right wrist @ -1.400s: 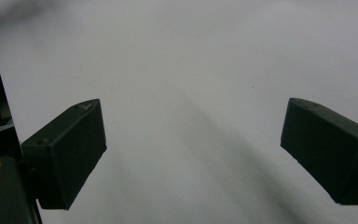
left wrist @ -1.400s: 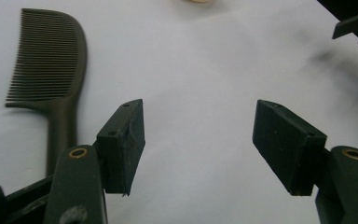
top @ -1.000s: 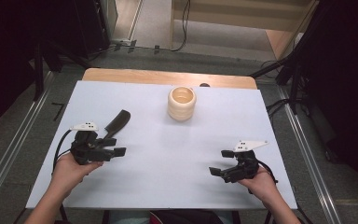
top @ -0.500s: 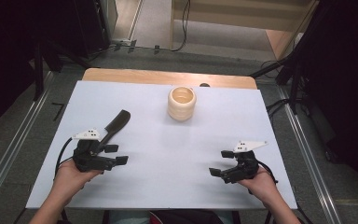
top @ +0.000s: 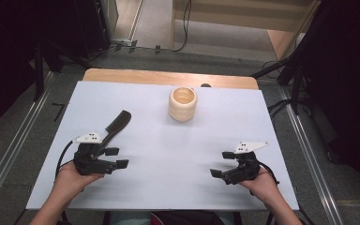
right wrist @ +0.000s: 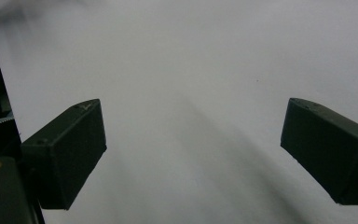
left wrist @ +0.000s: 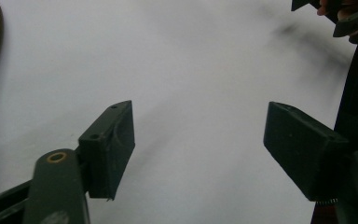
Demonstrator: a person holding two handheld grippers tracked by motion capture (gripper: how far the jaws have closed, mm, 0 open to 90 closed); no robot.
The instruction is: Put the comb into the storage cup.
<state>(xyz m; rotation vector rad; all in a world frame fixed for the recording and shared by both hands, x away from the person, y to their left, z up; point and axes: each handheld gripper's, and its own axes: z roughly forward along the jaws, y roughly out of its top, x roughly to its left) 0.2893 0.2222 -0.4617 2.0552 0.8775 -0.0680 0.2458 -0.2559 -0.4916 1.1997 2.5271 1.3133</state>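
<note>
Left gripper (top: 116, 157): drawn back from the dark handle-shaped object (top: 116, 125) toward the near table edge; earlier its tips sat close beside that object's lower end, now a gap shows. Jaws have just been opening, nothing between them. Left hand (top: 72, 180): lower in the high view.

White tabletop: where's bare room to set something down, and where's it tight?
The white tabletop is bare between the left gripper and right gripper, and from there up to the cream cup. The far corners beside the cup are bare too. Tightest at left, where the dark brush lies beside the left gripper.
</note>
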